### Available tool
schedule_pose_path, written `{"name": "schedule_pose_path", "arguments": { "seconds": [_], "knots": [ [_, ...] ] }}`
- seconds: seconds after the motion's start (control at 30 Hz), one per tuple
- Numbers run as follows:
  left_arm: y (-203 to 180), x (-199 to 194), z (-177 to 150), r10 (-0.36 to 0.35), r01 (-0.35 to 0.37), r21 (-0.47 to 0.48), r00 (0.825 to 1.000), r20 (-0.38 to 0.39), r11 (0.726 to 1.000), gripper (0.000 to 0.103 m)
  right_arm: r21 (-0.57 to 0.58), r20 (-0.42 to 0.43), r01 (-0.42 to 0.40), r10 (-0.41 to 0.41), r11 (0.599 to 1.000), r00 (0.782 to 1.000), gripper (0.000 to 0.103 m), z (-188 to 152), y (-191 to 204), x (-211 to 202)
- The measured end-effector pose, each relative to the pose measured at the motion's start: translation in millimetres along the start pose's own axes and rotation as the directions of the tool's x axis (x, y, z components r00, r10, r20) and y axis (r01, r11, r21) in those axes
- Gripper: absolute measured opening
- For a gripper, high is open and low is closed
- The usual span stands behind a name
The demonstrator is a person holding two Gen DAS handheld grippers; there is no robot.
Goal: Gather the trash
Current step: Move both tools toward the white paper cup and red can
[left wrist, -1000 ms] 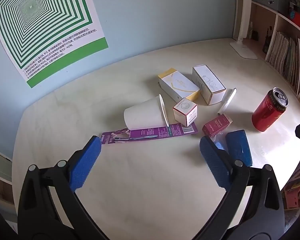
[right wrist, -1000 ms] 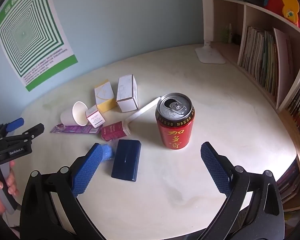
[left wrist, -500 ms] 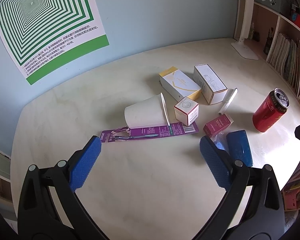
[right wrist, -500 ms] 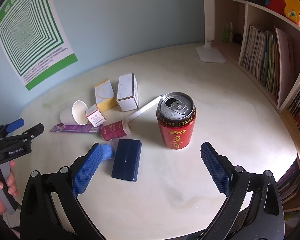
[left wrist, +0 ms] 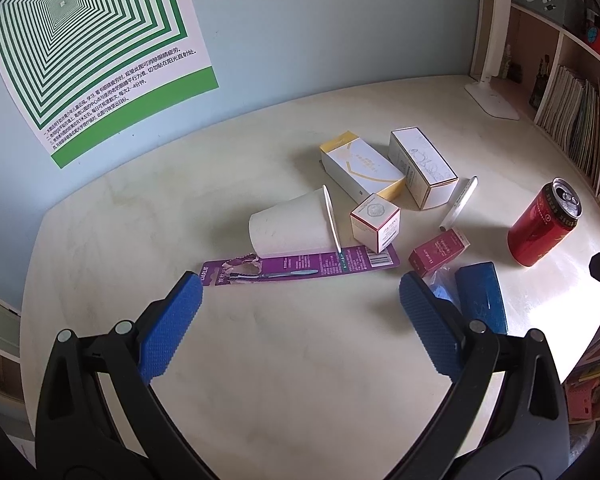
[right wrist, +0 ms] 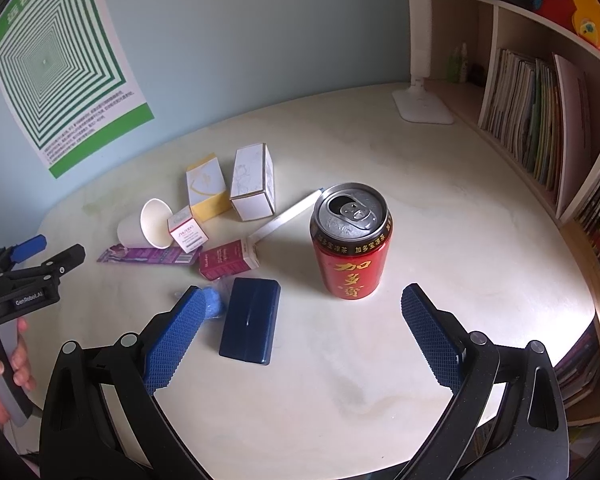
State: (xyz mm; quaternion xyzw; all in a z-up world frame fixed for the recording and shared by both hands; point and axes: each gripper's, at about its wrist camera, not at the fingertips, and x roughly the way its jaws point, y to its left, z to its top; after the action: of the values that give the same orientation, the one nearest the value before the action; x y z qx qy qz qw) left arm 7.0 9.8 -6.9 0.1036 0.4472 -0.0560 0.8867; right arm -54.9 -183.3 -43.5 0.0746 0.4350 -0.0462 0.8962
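Table: round cream tabletop [right wrist: 440,240], litter clustered mid-table.
Can: opened red drink can [right wrist: 351,240] upright ahead of my right claw [right wrist: 300,334], jaws wide, empty; probably light, dentable, slick; grip mid-body.
Cup: white paper cup [left wrist: 290,226] on its side beyond my left claw [left wrist: 300,320], jaws spread, empty; crushable.

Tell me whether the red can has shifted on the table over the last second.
No. The red can stands upright in the same spot relative to the dark blue case and white lamp base.
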Motion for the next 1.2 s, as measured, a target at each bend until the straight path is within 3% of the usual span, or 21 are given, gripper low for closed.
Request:
{"name": "schedule_pose_path", "arguments": {
  "seconds": [1.2],
  "knots": [
    [-3.0,33.2,19.0,0.032,-0.032,-0.005,0.998,-0.051,0.999,0.096,-0.009,-0.046,-0.005,0.005,1.000,0.999,0.097,21.4,-13.5,32.9]
  ]
}}
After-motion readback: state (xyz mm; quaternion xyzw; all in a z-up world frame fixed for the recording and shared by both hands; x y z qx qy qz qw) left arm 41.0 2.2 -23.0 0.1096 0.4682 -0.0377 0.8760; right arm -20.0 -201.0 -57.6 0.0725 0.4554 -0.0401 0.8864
